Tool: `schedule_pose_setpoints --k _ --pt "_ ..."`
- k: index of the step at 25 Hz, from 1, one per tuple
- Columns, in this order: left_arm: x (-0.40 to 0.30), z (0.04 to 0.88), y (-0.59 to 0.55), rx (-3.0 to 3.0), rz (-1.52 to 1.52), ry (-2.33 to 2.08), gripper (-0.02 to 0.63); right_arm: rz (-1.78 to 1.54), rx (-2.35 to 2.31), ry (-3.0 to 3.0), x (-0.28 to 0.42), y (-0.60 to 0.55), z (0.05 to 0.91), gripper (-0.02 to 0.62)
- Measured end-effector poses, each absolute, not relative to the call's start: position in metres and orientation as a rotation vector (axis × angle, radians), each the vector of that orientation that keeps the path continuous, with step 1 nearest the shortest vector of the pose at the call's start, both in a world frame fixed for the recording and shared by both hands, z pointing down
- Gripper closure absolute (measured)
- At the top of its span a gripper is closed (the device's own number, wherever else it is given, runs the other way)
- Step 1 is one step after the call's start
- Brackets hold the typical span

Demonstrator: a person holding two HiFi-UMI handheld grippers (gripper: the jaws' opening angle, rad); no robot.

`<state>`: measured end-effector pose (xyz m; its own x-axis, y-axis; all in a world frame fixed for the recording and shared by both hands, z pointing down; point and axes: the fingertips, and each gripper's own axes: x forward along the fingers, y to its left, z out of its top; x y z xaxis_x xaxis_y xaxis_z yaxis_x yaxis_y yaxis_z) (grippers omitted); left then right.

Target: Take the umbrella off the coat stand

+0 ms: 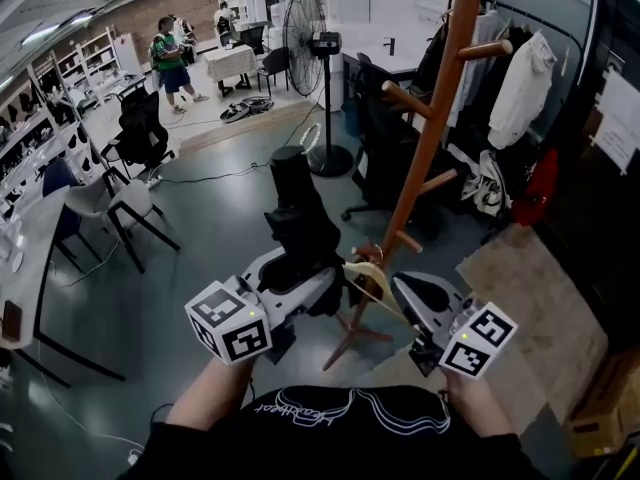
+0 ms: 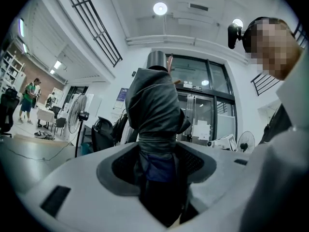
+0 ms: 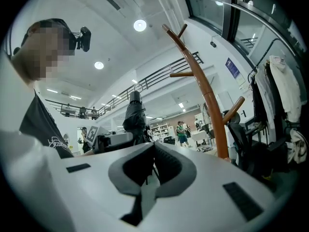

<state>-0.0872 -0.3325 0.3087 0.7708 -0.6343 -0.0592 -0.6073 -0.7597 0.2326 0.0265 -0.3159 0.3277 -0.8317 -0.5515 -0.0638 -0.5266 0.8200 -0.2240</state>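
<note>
Finds left gripper (image 1: 300, 286) pinching the folded black umbrella (image 1: 298, 203) across its lower part, bundle upright above the jaws. Places the umbrella clear of the wooden coat stand (image 1: 432, 133), to its left and not touching it. Records right gripper (image 3: 153, 149) with jaws pressed together, just right of the umbrella.

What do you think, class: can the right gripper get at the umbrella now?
Probably yes. The umbrella stands upright in the left gripper, clear of the coat stand, and the right gripper is close beside it, though its shut jaws would need opening first.
</note>
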Motion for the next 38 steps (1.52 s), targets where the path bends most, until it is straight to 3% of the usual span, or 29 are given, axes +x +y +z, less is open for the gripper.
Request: schedule_pose_setpoints --k 17,38 --pt "-0.084 0.375 -0.243 2.661 -0.136 -0.755 0.379 -0.396 -0.978 2.812 0.011 -0.246 0.364 0.594" --pt "-0.078 0.386 -0.204 2.686 -0.092 -0.68 0.377 -0.406 -1.041 2.771 0.016 -0.204 0.376 0.594"
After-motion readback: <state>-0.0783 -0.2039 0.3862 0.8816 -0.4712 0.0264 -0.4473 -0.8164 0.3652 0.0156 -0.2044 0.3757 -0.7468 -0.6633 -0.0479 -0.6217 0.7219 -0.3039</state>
